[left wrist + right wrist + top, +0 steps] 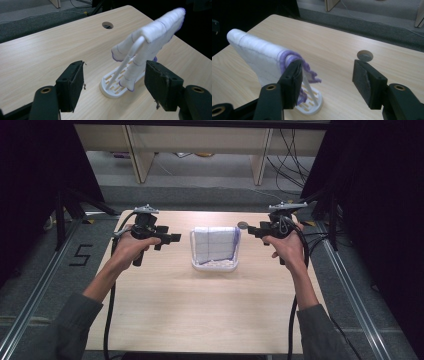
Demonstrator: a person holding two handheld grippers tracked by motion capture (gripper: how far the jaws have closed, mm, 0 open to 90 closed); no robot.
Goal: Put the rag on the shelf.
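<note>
Left gripper (172,238): you hold it open, with nothing between its pads; it sits to the left of the rack, apart from it, jaws pointing toward the cloth.
Right gripper (252,230): you hold it open too, nothing clamped; it sits to the right of the rack, close by the cloth's edge but not pressing on it.
Cloth (215,244): a white cloth with a purple hem, draped over the rack's bar, between your two grippers. In the left gripper view the cloth (150,40) hangs ahead of the jaws, nearer the right-hand one. In the right gripper view its purple hem (308,70) lies just behind the left-hand jaw.
Rack (215,265): a small white plastic stand with a slotted base (112,86), standing upright on the worktop (200,320), between your grippers.
Cable hole (243,225): a round hole in the worktop, just beyond your right gripper.
</note>
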